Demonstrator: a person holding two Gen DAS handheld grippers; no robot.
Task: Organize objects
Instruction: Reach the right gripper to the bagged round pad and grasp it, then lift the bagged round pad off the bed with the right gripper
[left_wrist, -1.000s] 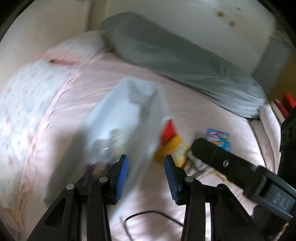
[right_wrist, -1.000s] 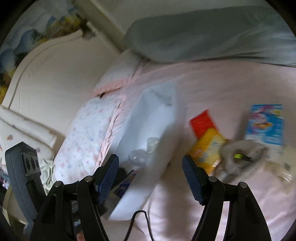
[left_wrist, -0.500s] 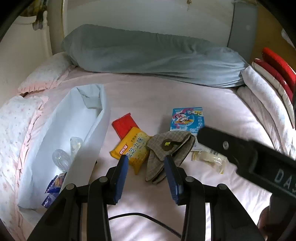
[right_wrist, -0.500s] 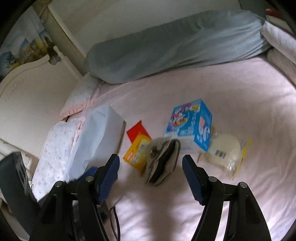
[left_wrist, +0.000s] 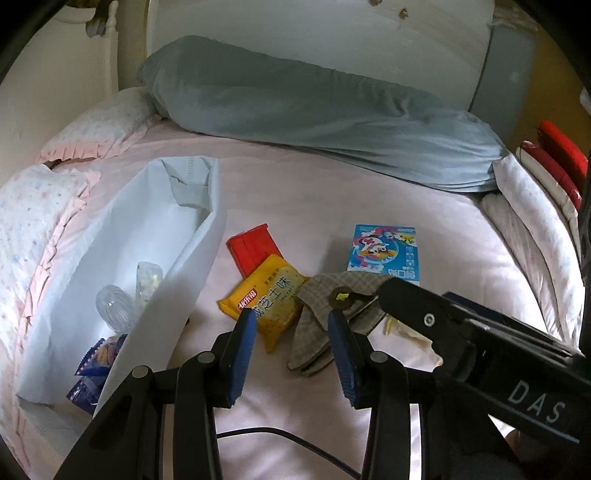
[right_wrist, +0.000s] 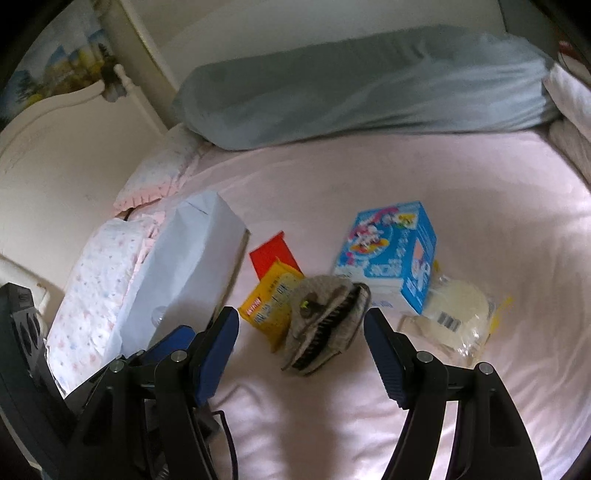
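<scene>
On the pink bed lie a yellow snack pack (left_wrist: 266, 302) (right_wrist: 271, 301), a red pack (left_wrist: 253, 247) (right_wrist: 275, 254) behind it, a checked fabric pair of slippers (left_wrist: 328, 314) (right_wrist: 325, 321), a blue cartoon box (left_wrist: 384, 254) (right_wrist: 391, 251) and a clear bag with a pale round thing (right_wrist: 458, 314). A white fabric bin (left_wrist: 147, 266) (right_wrist: 184, 266) at the left holds a clear bottle (left_wrist: 114, 306) and a blue wrapper (left_wrist: 96, 362). My left gripper (left_wrist: 291, 332) is open and empty, just short of the snack pack and slippers. My right gripper (right_wrist: 301, 332) is open and empty before the slippers.
A long grey bolster (left_wrist: 314, 114) (right_wrist: 362, 81) lies across the far side of the bed. Floral pillows (left_wrist: 33, 221) (right_wrist: 96, 280) are at the left by the white headboard (right_wrist: 55, 140). Folded bedding (left_wrist: 535, 206) is stacked at the right. A black cable (left_wrist: 266, 435) trails below.
Both grippers have swung from the white bin at the left to face the loose items in the middle of the bed. Both stayed open and empty.
</scene>
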